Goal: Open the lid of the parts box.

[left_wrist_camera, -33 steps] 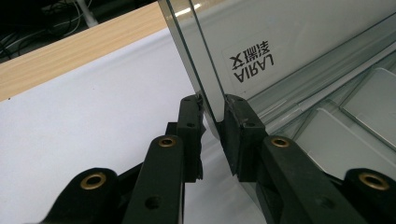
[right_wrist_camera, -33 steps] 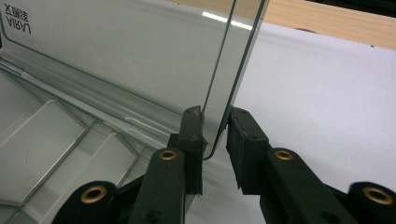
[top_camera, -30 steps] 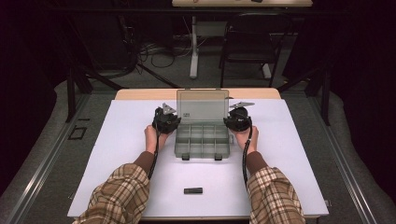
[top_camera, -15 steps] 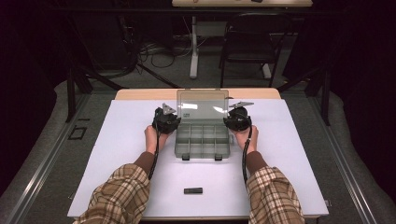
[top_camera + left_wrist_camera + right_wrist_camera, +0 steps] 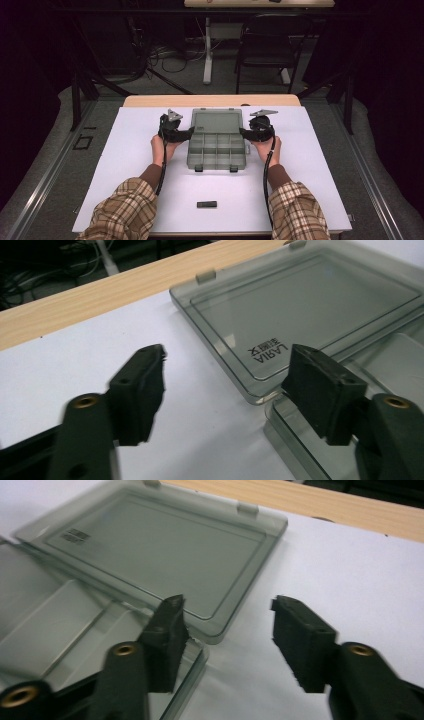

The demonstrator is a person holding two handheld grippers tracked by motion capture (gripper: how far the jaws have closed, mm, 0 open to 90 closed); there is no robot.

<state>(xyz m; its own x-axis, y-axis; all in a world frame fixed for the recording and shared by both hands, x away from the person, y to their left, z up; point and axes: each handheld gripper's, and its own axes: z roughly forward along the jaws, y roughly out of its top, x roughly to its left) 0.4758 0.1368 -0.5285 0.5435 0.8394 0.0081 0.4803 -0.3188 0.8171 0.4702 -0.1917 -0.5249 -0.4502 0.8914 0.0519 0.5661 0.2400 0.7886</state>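
From above, a clear grey compartment box (image 5: 218, 148) lies open in the middle of the white table (image 5: 125, 165), its lid (image 5: 218, 121) folded flat behind it, with the left gripper (image 5: 189, 133) at its left edge, the right gripper (image 5: 243, 132) at its right edge, and a small black object (image 5: 207, 204) nearer the person. The left gripper view has the jaws spread apart with nothing between them, one over bare table and the other over the box's corner beside the lid (image 5: 305, 305). The right gripper view likewise has the jaws released and empty, straddling the corner where the lid (image 5: 155, 545) meets the box (image 5: 65, 625).

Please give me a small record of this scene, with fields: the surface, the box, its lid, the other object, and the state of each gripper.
surface: white table cover
box: grey clear compartment box, between both grippers
lid: open, lying flat behind the box
other object: small black item, near the table's front edge
left gripper: open, at the box's left side
right gripper: open, at the box's right side
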